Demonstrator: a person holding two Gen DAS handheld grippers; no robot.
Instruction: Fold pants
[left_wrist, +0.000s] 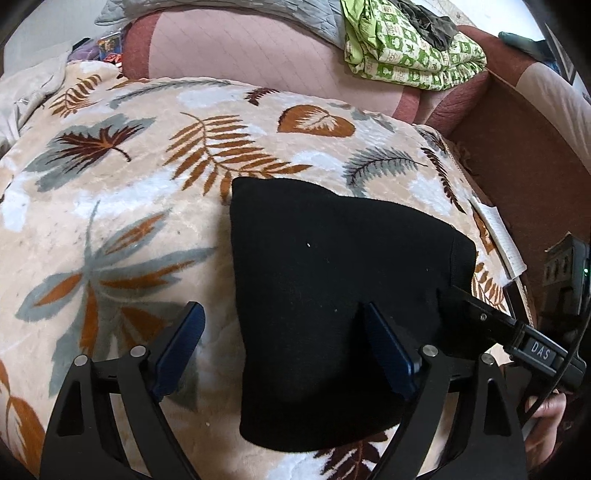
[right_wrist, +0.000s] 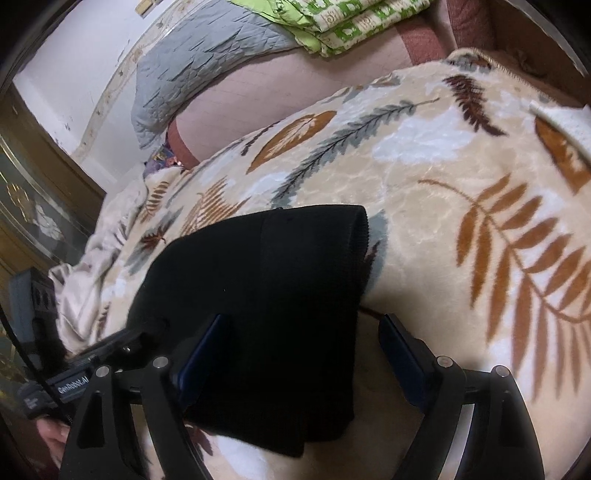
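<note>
Black pants (left_wrist: 332, 314) lie folded into a compact block on leaf-print blanket (left_wrist: 122, 229), approx centre of bed. In left wrist view block sits at centre to 4 o'clock; ribbed waistband or cuff edge (left_wrist: 461, 258) shows at 3 o'clock side of block.

Left gripper (left_wrist: 284, 343): jaws spread wide, nothing pinched. One blue-padded finger over bare blanket at 7 o'clock, other finger (left_wrist: 388, 350) over the pants fabric. Whether pads touch cloth: can't tell.

Right gripper seen from left cam (left_wrist: 491, 325) comes in at 4 o'clock, tip touching or just beside the pants' edge; label on its body legible. Person's hand (left_wrist: 546, 410) partly visible behind it.

Right wrist view: pants (right_wrist: 266, 314) fill centre to 7 o'clock, ribbed band (right_wrist: 354, 243) at top-right edge of block, folded layers visible at 6 o'clock. Right gripper (right_wrist: 299, 350): jaws wide apart, no grip on anything. L-side finger over the black cloth, other finger (right_wrist: 402, 354) above blanket (right_wrist: 443, 177) just beside pants' edge. Left gripper (right_wrist: 110, 343) enters at 8 o'clock, near pants' corner.

Background, 12 o'clock: pink mattress or cushion (left_wrist: 258, 48), grey quilted cover (right_wrist: 207, 62), green-and-white patterned bedding (left_wrist: 410, 48) w/ dark item on top. Brown board (left_wrist: 517, 166) at 2 o'clock in left view. Cabinet w/ gold trim (right_wrist: 33, 206) at 9 o'clock in right view.
</note>
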